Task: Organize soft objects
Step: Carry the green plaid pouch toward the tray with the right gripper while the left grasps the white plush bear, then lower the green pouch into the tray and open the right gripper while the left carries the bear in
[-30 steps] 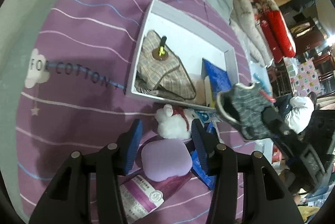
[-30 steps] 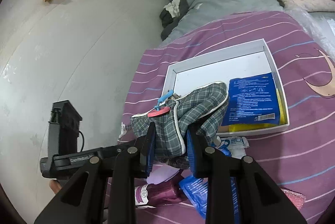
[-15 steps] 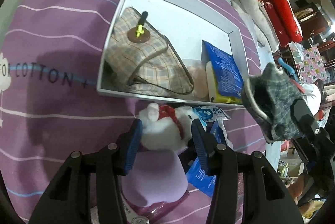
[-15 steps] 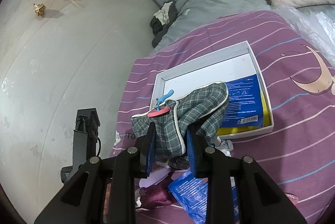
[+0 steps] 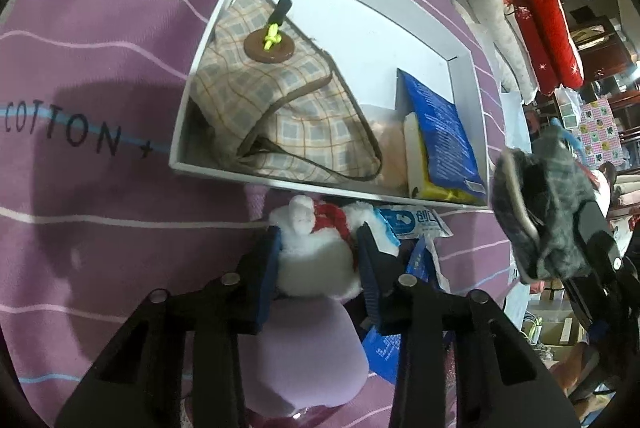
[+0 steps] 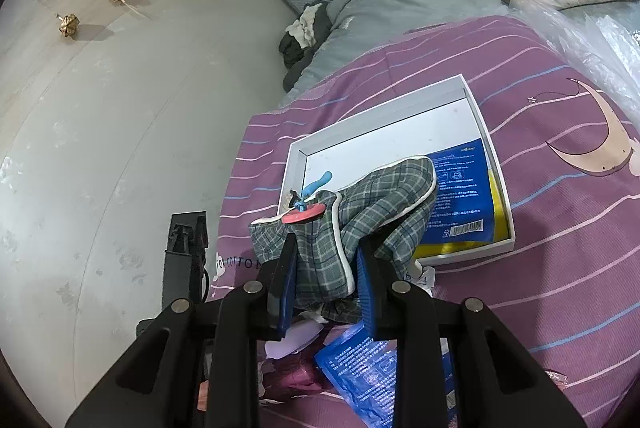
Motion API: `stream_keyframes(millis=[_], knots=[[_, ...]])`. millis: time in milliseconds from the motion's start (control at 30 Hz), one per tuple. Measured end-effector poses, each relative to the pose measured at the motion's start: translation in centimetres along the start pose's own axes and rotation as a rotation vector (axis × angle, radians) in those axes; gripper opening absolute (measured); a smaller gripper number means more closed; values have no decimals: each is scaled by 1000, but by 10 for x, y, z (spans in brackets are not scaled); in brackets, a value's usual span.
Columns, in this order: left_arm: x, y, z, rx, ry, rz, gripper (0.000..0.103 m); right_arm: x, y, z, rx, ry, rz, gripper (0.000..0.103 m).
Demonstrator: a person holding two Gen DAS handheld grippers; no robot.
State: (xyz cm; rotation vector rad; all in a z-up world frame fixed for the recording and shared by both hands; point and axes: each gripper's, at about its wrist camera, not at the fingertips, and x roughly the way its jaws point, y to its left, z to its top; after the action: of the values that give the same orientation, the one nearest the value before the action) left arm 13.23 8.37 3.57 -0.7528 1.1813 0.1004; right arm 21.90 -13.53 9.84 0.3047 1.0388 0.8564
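Bedroom, home. Bed (image 6: 560, 228) with purple striped sheet, grey blanket (image 6: 400, 0), rolled quilts (image 5: 548, 24) stacked alongside; cluttered room beyond, probably living space, blurred.

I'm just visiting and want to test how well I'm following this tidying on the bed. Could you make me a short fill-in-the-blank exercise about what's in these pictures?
1. The right gripper holds a grey plaid ____.
2. The left gripper, whose jaws have just been closing, has a white ____ toy between them.
3. The beige plaid slipper lies inside the white ____.
4. Beside that slipper in the tray lies a packet coloured ____.

Missing words: slipper; plush; tray; blue
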Motion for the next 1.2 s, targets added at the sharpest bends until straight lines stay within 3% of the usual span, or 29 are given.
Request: stream_keyframes(millis=[200, 400, 667, 867, 1067, 1200], knots=[[-17, -7, -4, 28, -40, -21, 36, 2, 0, 0, 5, -1, -5, 26], [-53, -13, -11, 58, -149, -34, 36, 9, 2, -2, 10, -3, -26, 26], [-72, -14, -11, 67, -263, 15, 36, 28, 6, -3, 12, 7, -49, 26], [-77, -8, -6, 38, -429, 47, 36, 42, 10, 5, 14, -34, -108, 26], [-79, 7, -1, -8, -534, 58, 36, 56, 5, 25, 60, -78, -97, 26], [-79, 13, 0, -28, -568, 91, 36, 73, 5, 32, 84, -96, -57, 13]])
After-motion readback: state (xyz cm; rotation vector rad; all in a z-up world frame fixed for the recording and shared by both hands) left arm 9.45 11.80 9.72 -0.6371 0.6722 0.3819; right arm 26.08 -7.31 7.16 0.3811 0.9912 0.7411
